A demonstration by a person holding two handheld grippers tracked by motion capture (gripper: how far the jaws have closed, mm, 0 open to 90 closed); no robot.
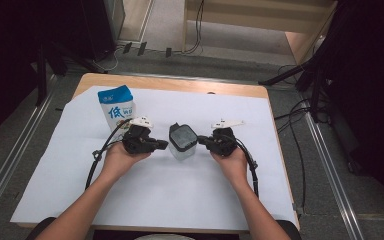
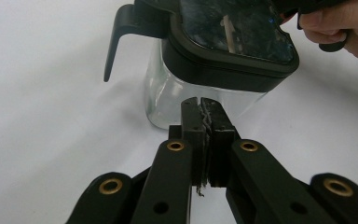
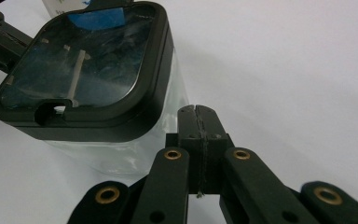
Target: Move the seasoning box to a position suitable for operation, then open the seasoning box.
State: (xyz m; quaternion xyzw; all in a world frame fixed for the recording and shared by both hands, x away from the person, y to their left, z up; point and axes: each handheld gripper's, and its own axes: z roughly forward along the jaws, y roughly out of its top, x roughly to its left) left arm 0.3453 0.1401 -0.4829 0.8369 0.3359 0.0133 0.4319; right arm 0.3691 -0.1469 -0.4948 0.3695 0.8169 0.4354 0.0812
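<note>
At mid-desk, on the white sheet (image 1: 180,195) covering the desk (image 1: 252,91): clear jug (image 1: 182,142) with a dark lid (image 3: 86,70), upright, flanked on both sides. Left hand-held gripper (image 2: 204,106) pointed at the jug's glass wall just below the lid rim, jaws pressed together with nothing between them; whether the tips touch the glass cannot be told. Right hand-held gripper (image 3: 197,114) likewise pressed together and empty, just beside the jug's other side, below the lid's edge. Lid seated flat on the jug, small opening at one edge (image 3: 51,109) and a dark handle (image 2: 116,37) hanging off one corner. Blue-and-white carton (image 1: 116,107) upright behind the left hand-held gripper, near the jug but apart from it, top apparently sealed.

Judged from this: early stage at best. Nothing gripped, lid not lifted, carton untouched, jug seemingly empty. Left to do, probably: spreading one set of jaws for a hold on the lid or handle, steadying the jug with the other, then whatever follows with the carton.
</note>
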